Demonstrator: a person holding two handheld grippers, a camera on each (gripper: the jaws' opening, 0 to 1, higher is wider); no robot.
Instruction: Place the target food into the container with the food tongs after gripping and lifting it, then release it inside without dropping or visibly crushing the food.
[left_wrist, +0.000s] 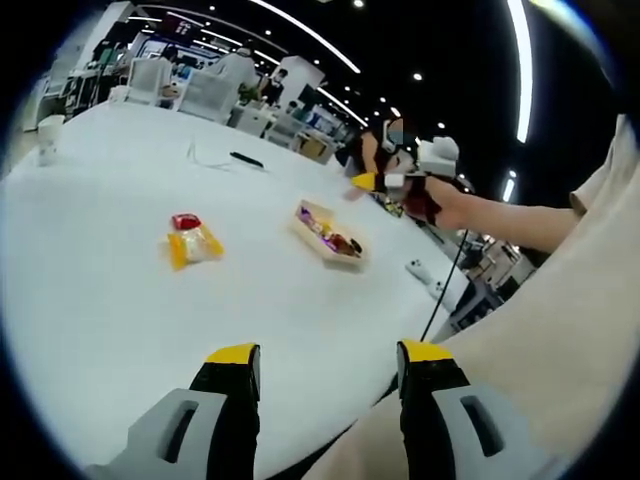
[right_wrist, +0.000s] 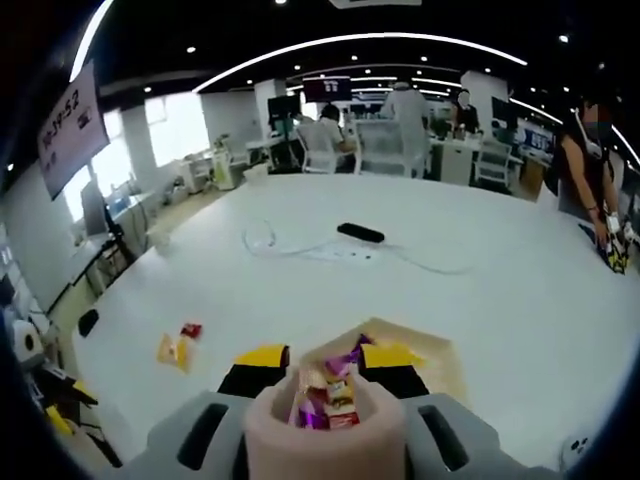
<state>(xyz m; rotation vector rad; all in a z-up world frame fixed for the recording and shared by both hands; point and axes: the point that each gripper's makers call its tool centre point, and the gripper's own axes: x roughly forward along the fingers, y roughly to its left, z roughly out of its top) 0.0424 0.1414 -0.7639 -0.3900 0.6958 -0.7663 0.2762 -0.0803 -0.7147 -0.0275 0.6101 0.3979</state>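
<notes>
Jaws on the left hand-held gripper (left_wrist: 330, 352) stand apart with nothing between them, hanging low over the near edge of the white worktop (left_wrist: 110, 300); the right hand-held gripper (right_wrist: 327, 356) appears clenched on a pale cup (right_wrist: 325, 440) full of wrapped sweets (right_wrist: 325, 395), the cup sitting deep between its jaws; in the left gripper view that same tool is carried in a person's hand (left_wrist: 440, 198) at the far right, raised above the worktop and just beyond the tray (left_wrist: 312, 238); the tray, a shallow beige container, lies mid-worktop with a few bright pieces already inside, and in the right gripper view it sits just behind the cup; to its left, well apart, a yellow packet (left_wrist: 192, 246) rests on the worktop with a small red packet (left_wrist: 186, 221) touching its far side; by my reading some food has reached the container, while the yellow and red packets remain outside it, so gripping, lifting and releasing them is left to do; which piece is the target I cannot tell.
</notes>
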